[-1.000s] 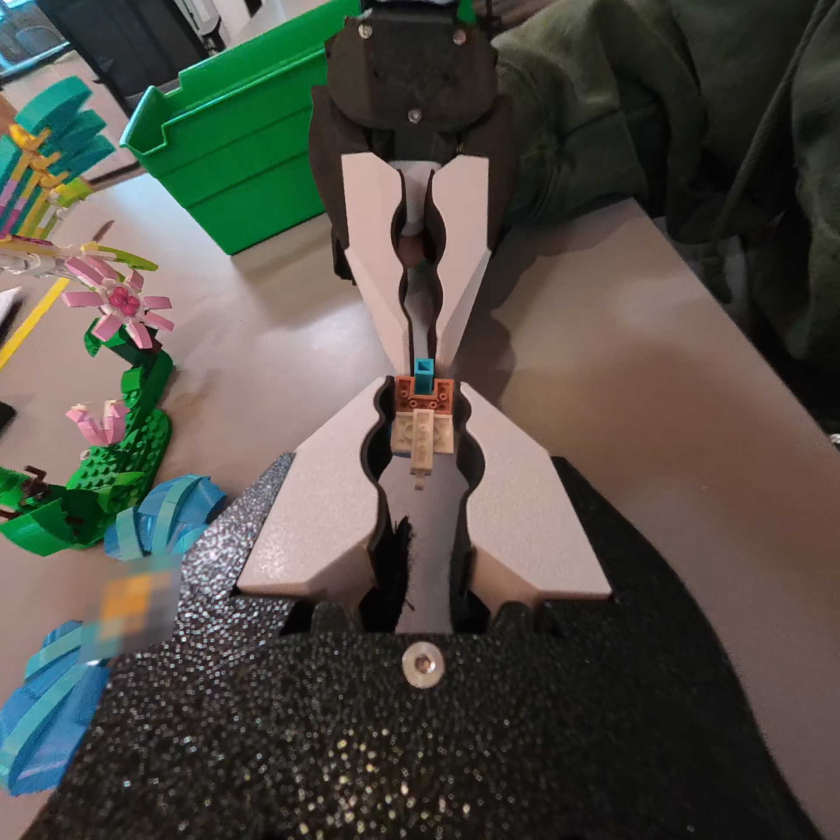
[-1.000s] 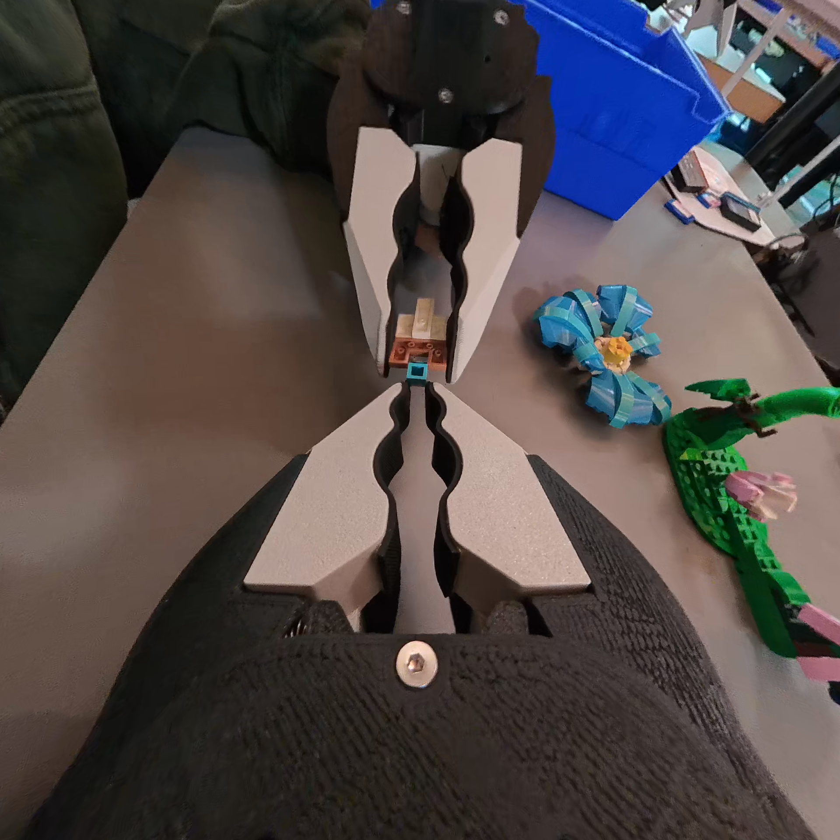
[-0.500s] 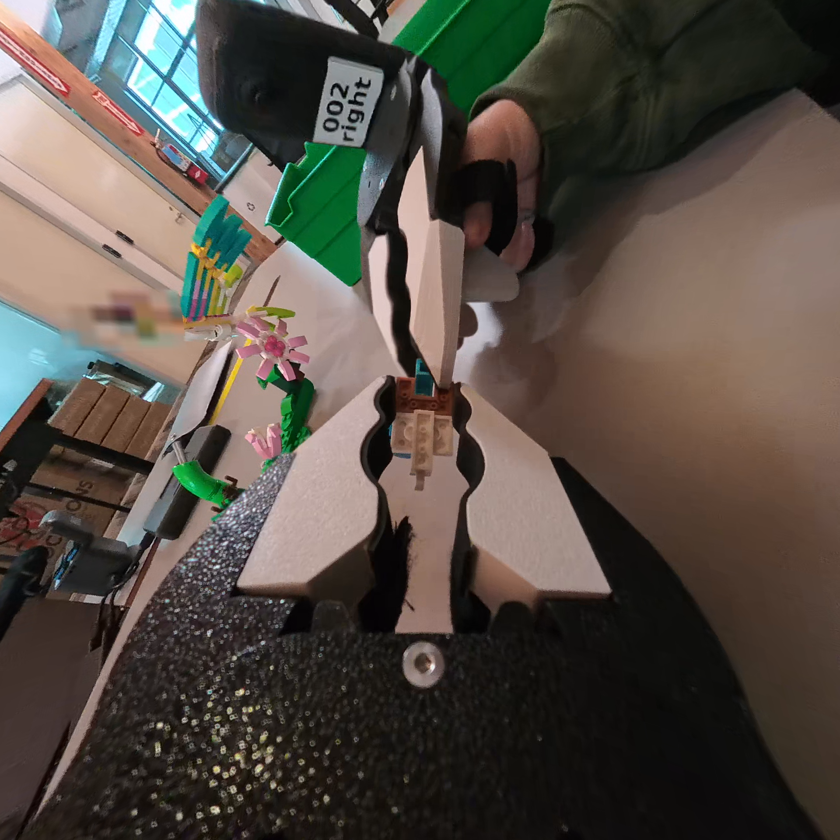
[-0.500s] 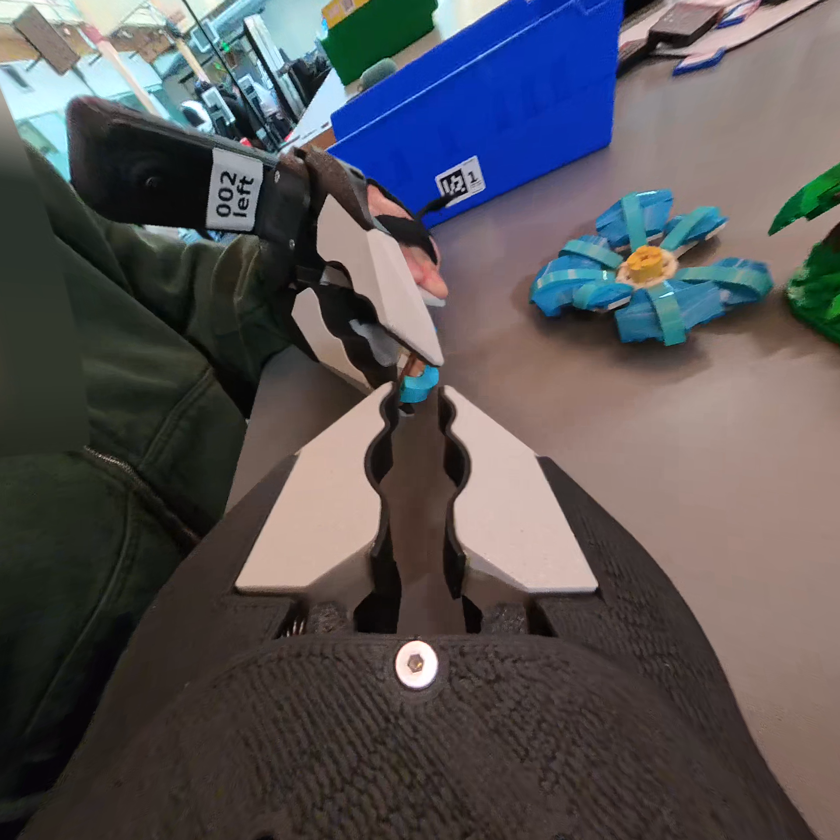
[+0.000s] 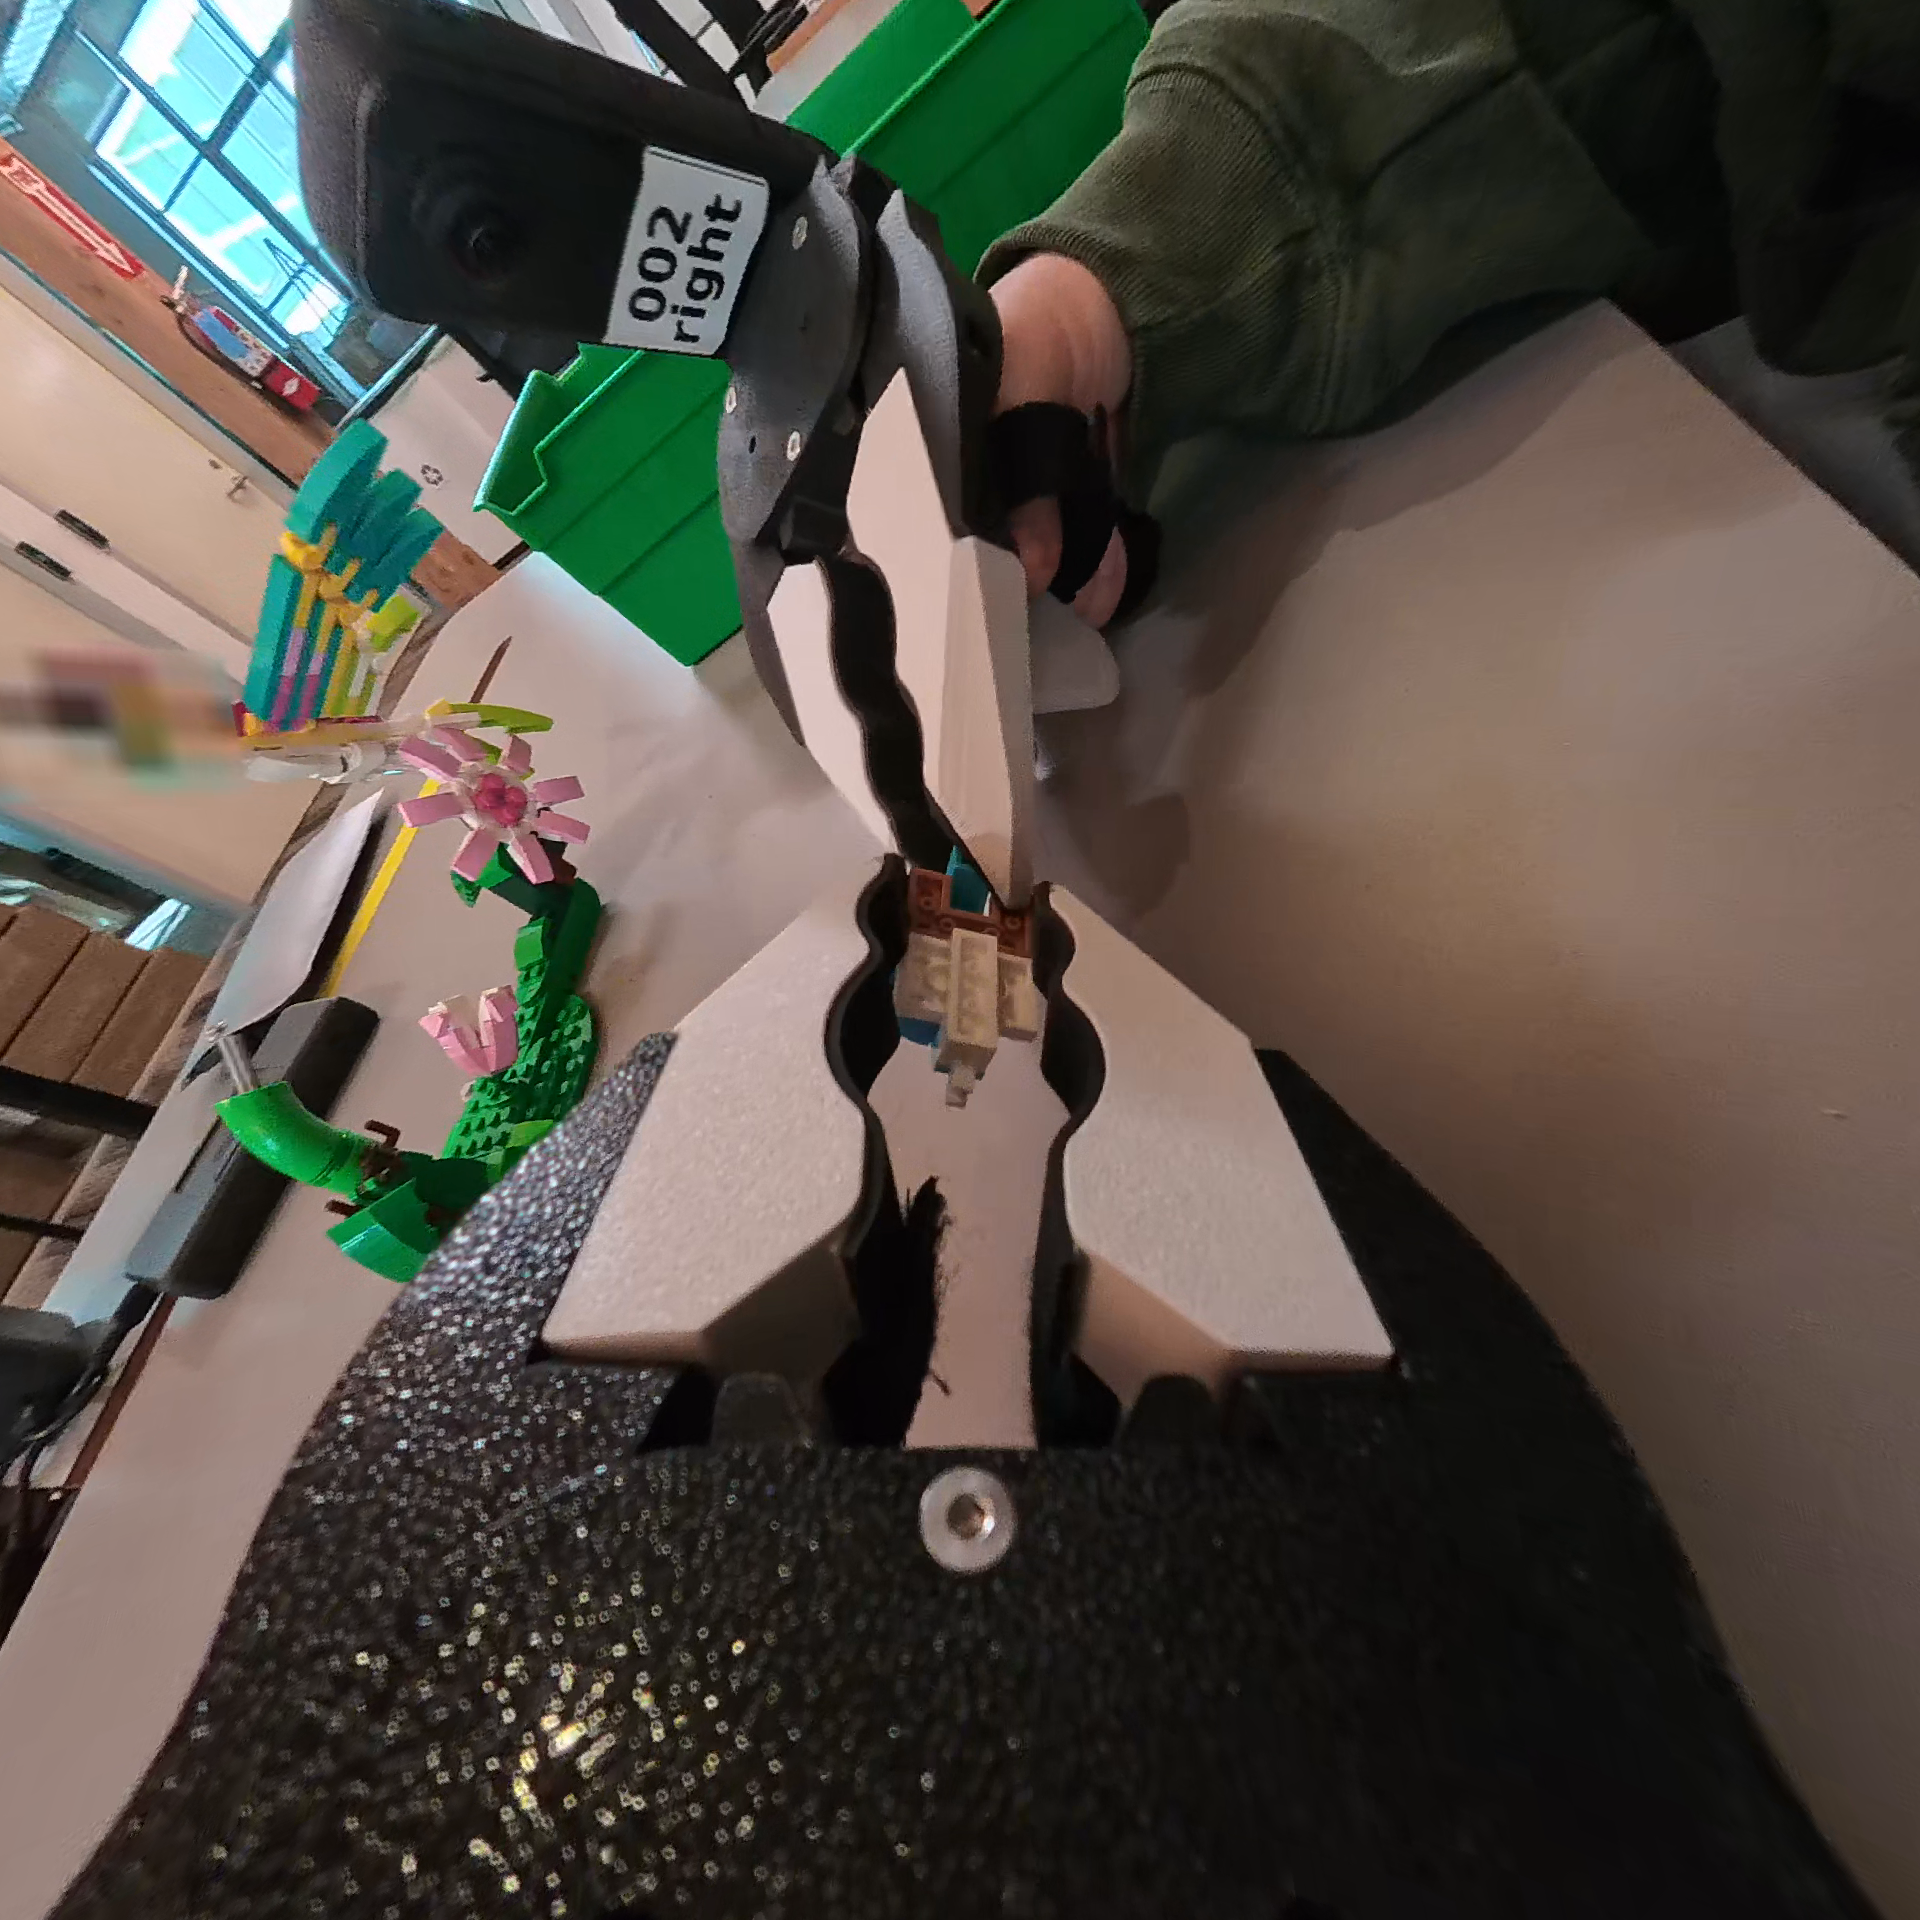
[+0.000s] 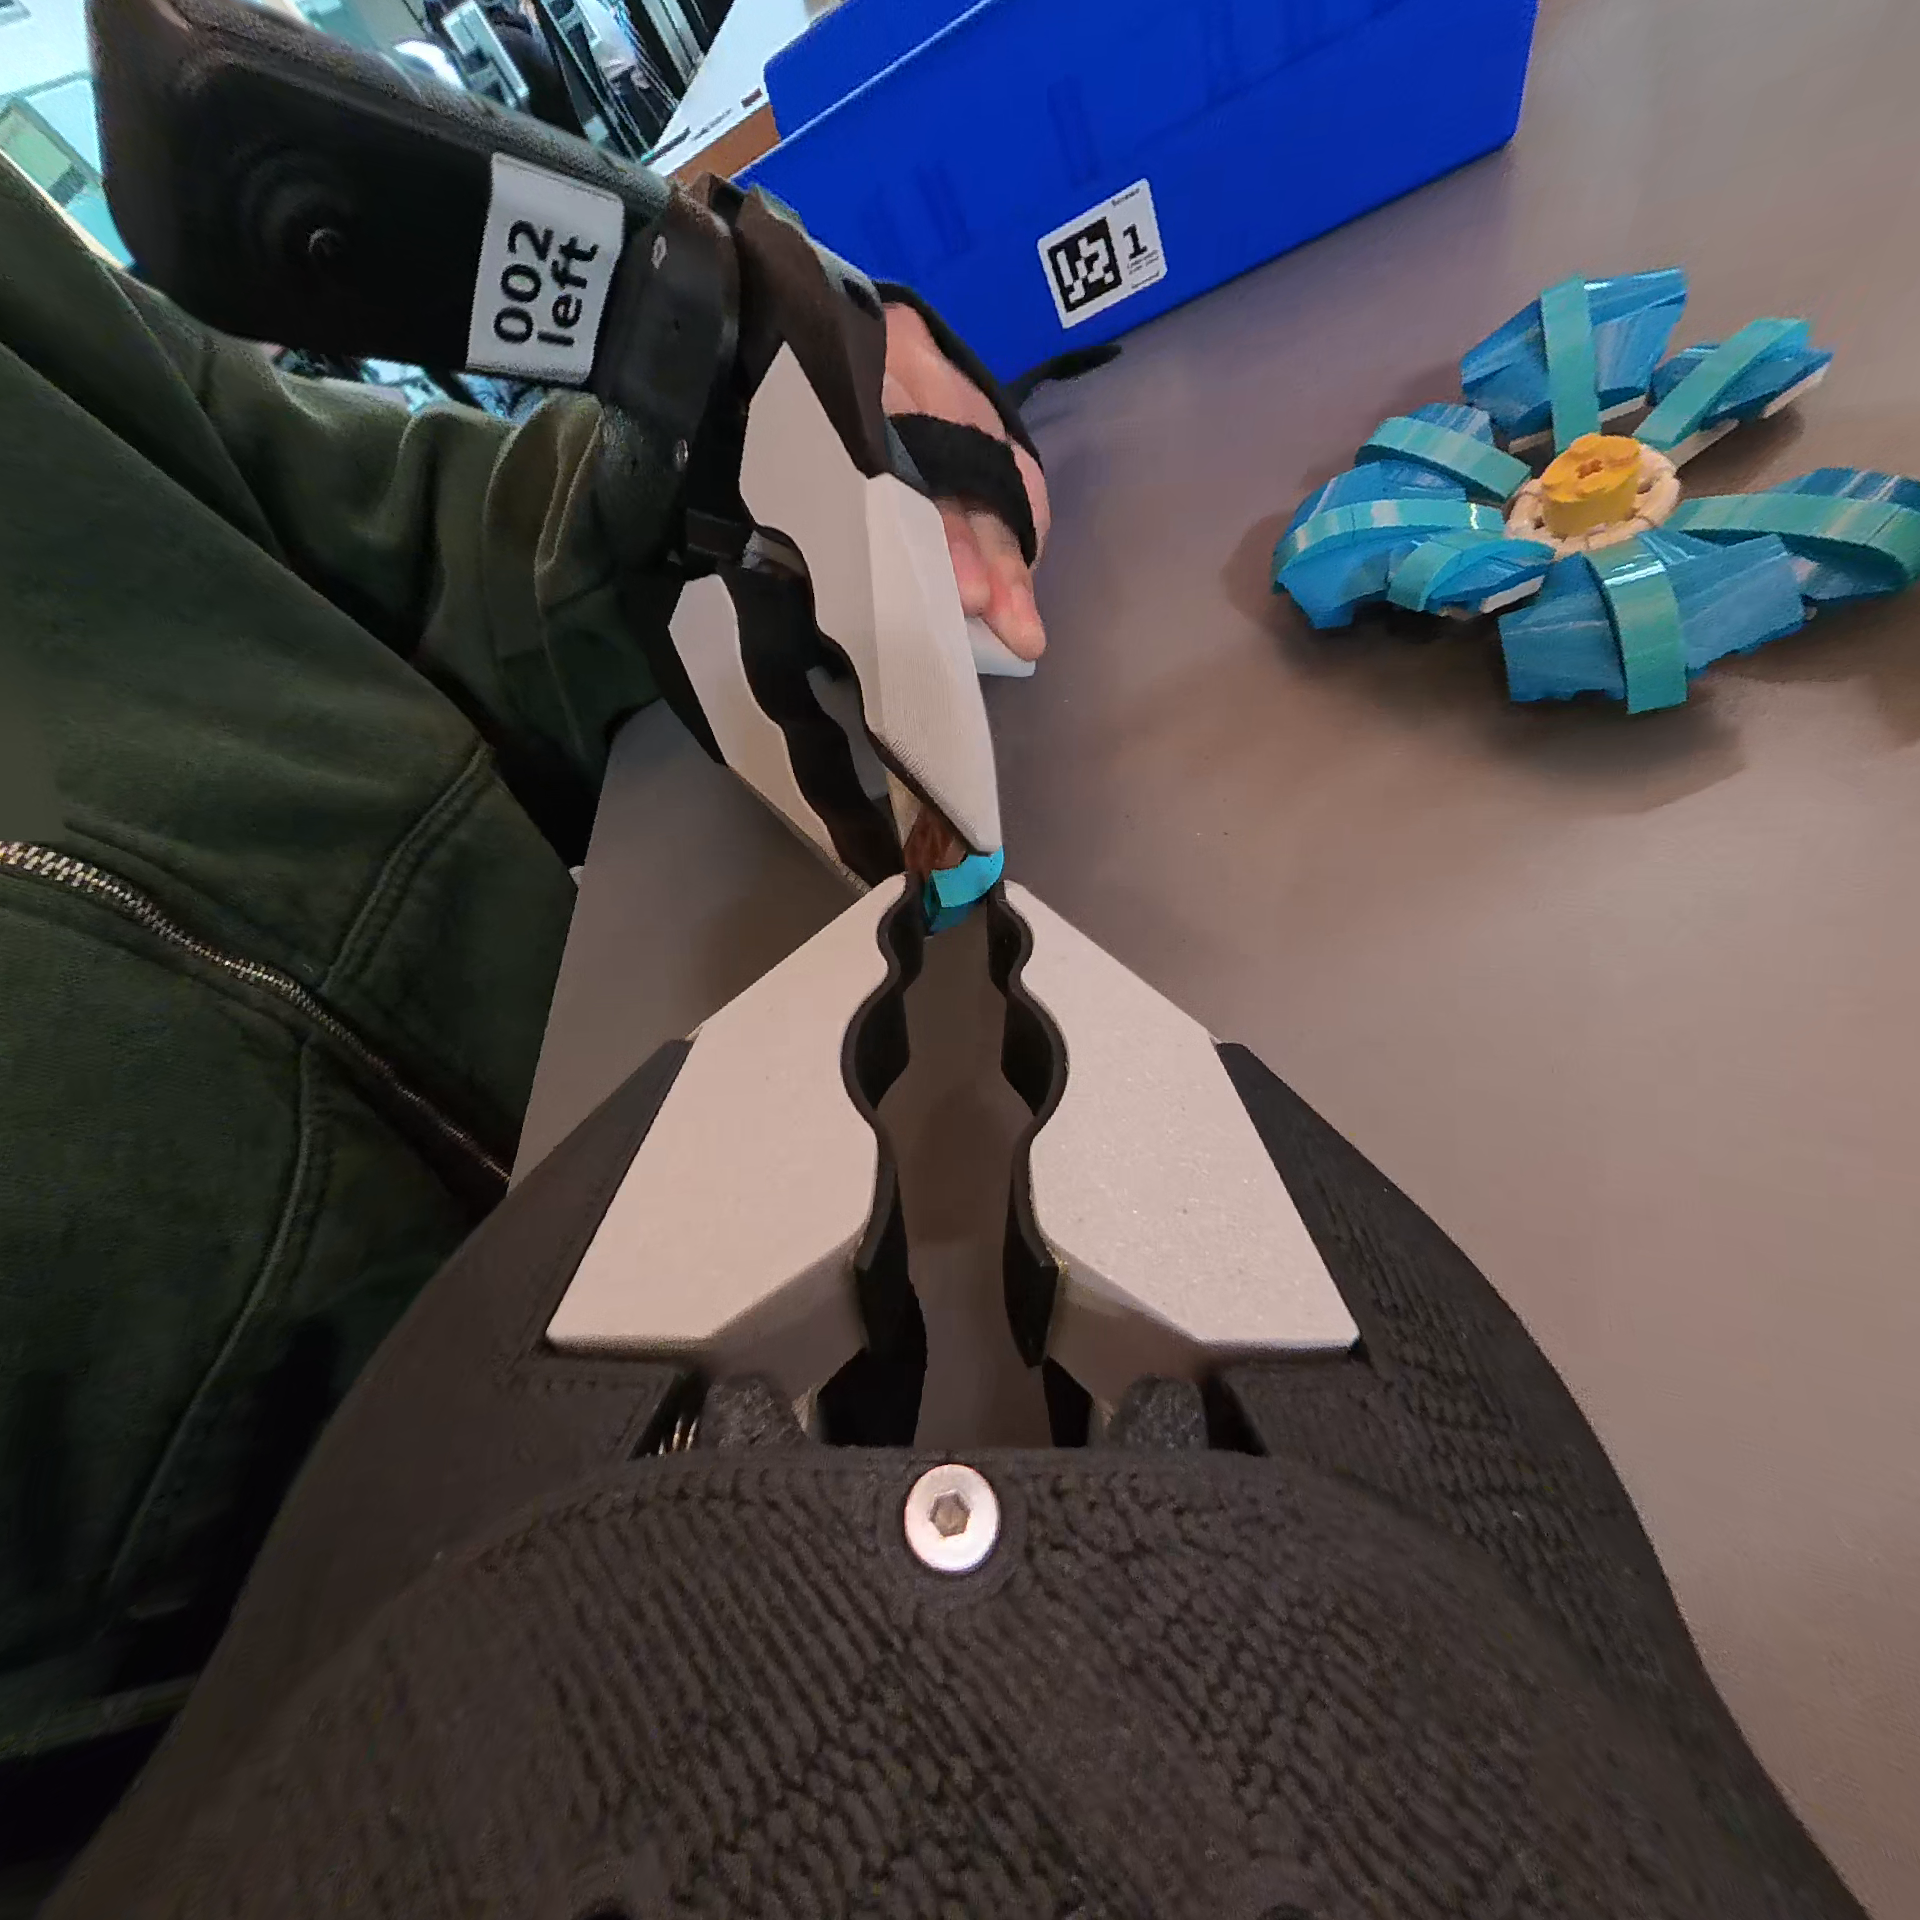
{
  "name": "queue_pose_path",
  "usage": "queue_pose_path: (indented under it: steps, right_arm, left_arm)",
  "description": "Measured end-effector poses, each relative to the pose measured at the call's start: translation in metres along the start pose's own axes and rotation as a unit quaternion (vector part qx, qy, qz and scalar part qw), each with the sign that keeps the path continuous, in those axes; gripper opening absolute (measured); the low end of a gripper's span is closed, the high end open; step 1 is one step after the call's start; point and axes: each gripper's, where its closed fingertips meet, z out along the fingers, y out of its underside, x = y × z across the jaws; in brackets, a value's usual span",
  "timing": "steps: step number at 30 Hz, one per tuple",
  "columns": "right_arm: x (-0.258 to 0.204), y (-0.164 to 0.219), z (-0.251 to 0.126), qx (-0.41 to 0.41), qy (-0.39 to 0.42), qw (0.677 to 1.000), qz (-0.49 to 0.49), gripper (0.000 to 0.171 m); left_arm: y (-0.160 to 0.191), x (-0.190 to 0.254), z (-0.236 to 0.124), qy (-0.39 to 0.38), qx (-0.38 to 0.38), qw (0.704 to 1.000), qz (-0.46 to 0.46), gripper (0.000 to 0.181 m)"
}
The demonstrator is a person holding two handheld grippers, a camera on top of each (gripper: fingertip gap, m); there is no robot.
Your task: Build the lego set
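Note:
In the left wrist view my left gripper is shut on a small brick assembly, a brown plate with tan bricks behind it. A teal piece sticks out of its front. My right gripper comes in from above, tip to tip with the left, and is shut on that teal piece. In the right wrist view my right gripper pinches the teal piece at its tips. The left gripper slants in from the upper left, and its fingers hide most of the brown assembly. Both are held just above the grey table.
A green bin, a pink brick flower, a green brick stem and a teal and yellow brick plant are on the left. A blue bin and a blue brick flower are on the right. A person's green sleeve is close by. The grippers are tip to tip, or close to it.
One second ago both grippers faced each other level; they have since rolled sideways and tilted, staying tip to tip. Each keeps its grip, and the teal piece stays against the brown plate.

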Motion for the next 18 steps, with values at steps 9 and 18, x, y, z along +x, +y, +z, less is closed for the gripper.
queue_pose_path:
  steps: [9, 18]
  right_arm:
    - [0.047, 0.006, -0.027, -0.016, 0.129, 0.991, -0.007, 0.0]
    - [0.043, 0.015, -0.023, -0.031, 0.11, 0.993, 0.004, 0.0]
  left_arm:
    - [-0.025, 0.043, 0.004, 0.094, 0.052, 0.994, 0.024, 0.003]
    - [-0.012, 0.027, 0.005, 0.065, 0.035, 0.997, -0.007, 0.0]
